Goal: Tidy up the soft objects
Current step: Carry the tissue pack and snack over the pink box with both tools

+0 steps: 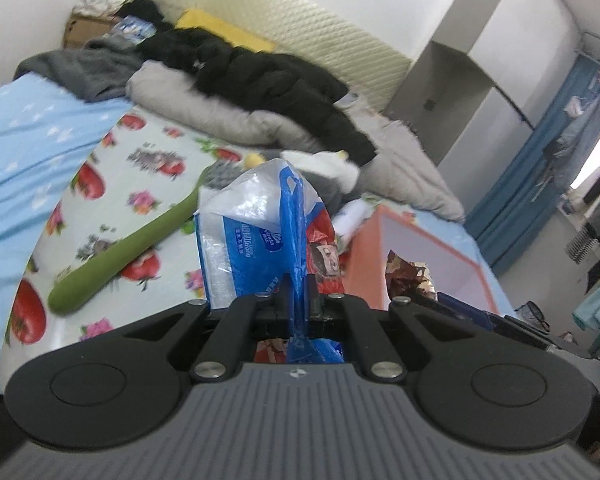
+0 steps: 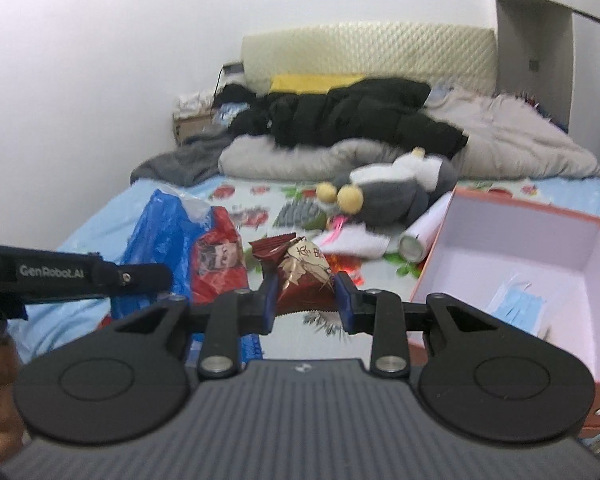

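Your left tool [image 1: 298, 300] is clamped on the crinkled blue handle of a plastic tissue pack [image 1: 256, 240], whose lower end is hidden behind the tool body; its print is too blurred to read. Your right tool [image 2: 306, 300] grips a glossy red-brown snack packet [image 2: 300, 276] by its sides, the foil creased and the serrated bottom edge showing between the fingers. Both packs sit above the middle of the bed [image 2: 296, 196], over its flower-printed sheet.

Near the bed's right edge stands an open pink-rimmed cardboard box [image 2: 516, 248], cut off by the right tool, with pale blue face masks [image 2: 520, 304] lying flat inside. Behind the packet lies a fuzzy grey-and-white plush toy [image 2: 396, 188], blurred, beside a white paper roll [image 2: 424, 228]. A long green plush stick [image 1: 128, 248] lies toward the left edge.
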`<state>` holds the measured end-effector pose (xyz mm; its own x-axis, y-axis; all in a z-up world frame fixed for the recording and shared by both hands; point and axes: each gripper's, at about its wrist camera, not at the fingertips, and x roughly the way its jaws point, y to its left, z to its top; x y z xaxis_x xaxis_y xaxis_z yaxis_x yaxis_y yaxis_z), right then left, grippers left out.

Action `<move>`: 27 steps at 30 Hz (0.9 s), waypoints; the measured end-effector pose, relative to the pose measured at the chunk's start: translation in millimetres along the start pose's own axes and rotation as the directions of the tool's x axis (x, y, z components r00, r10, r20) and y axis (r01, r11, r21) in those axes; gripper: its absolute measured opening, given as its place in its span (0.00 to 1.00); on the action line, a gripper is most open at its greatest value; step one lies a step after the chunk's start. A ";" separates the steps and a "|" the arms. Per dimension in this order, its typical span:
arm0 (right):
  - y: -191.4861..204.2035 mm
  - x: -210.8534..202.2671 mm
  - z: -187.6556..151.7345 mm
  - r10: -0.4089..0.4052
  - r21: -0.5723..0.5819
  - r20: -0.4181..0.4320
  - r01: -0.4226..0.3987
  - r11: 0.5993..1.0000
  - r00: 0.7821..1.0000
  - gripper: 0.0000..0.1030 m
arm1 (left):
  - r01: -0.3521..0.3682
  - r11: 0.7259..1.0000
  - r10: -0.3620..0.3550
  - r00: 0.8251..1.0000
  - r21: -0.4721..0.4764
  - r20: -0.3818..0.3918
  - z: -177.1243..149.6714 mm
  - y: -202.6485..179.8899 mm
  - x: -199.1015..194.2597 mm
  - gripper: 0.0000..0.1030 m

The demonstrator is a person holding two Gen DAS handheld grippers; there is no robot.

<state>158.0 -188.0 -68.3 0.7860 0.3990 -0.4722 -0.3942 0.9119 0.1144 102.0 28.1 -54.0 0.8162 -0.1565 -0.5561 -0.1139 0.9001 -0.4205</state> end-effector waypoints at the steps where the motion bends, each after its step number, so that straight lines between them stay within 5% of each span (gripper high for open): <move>1: -1.7 -5.2 2.7 -0.005 0.003 0.013 0.005 1.000 1.000 0.33 | 0.009 1.000 -0.009 1.000 0.005 0.007 1.8 -4.8 -2.9 0.05; 14: -44.7 -56.4 18.3 -0.126 0.047 0.099 0.122 0.991 0.987 0.32 | 0.164 0.976 -0.168 0.986 0.144 0.019 17.6 -88.7 -6.1 0.05; 27: -129.2 -47.8 -10.1 -0.297 0.177 0.017 0.289 0.941 0.955 0.32 | 0.303 0.929 -0.276 0.950 0.212 -0.147 9.0 -164.1 72.7 0.05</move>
<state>166.6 -325.9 -69.3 0.8755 0.1123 -0.4699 -0.0593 0.9903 0.1260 185.1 -127.3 -19.0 0.7234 -0.4569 -0.5176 0.2616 0.8752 -0.4069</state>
